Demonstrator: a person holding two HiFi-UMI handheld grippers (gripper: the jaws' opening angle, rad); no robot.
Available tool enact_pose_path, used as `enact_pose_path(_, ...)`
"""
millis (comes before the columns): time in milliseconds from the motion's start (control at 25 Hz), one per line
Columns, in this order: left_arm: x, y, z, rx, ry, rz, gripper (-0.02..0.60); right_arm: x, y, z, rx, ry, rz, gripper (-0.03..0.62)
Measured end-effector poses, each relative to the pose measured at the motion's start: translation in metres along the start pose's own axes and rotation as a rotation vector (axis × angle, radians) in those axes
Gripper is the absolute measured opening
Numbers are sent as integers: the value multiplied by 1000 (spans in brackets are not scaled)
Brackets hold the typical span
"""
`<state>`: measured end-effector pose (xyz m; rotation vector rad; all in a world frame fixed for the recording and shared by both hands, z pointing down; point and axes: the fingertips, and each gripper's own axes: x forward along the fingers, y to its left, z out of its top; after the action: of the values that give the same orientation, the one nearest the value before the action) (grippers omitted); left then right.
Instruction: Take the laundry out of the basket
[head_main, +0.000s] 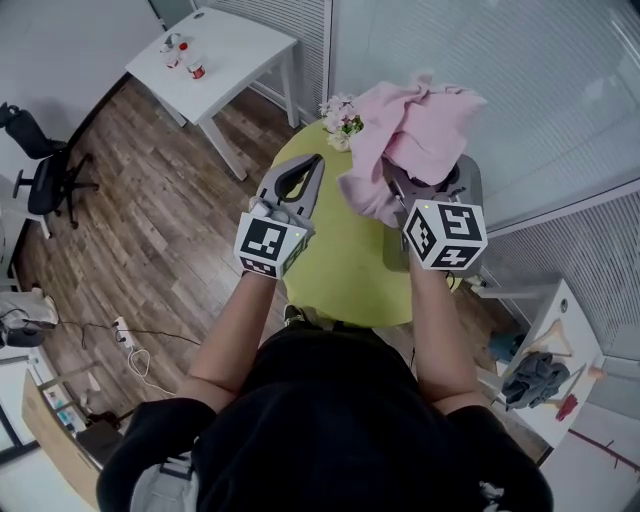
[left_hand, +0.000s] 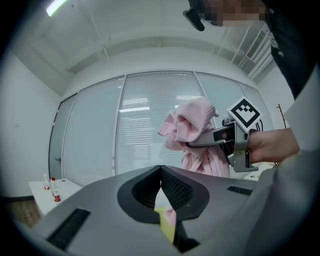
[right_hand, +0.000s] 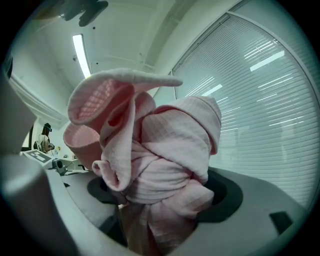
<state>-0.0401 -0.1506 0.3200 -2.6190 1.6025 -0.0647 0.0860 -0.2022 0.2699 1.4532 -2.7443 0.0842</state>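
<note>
Your right gripper (head_main: 398, 190) is clamped on a thick bunch of the pink cloth (right_hand: 165, 155). Its jaws stand wide around the wad, and folds spill over the top and hang down between them. In the head view the cloth sits in the upper middle of the frame, lifted above what looks like the grey basket (head_main: 468, 180) at the right edge of the round yellow-green table (head_main: 340, 260). Its lower folds drape toward the tabletop.

Your left gripper (head_main: 312, 165) is at the centre left of that frame over the table, jaws pressed together on nothing.

You seem to be mid-lift, with the cloth out of the basket or nearly so. I cannot tell whether its tail is clear of the rim. The next move calls for carrying the cloth left over bare table, keeping clear of the small flowers (head_main: 340, 115) at the table's upper edge, and only then spreading the jaws.
</note>
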Motion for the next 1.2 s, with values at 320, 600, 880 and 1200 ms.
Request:
enact_pose_path(320, -44, 40, -5, -4, -1, 48, 11, 20, 72, -11, 14, 22, 75, 454)
enact_pose_path(600, -78, 63, -23, -13, 26, 65, 11, 36, 124, -41, 36, 67, 119, 454)
enact_pose_path(880, -103, 82, -48, -22, 58, 74, 11, 51, 157, -88, 90, 141, 141, 454)
enact_pose_path(1200, -113, 96, -81, -64, 101, 74, 11, 73, 166, -159, 117, 299, 125, 454)
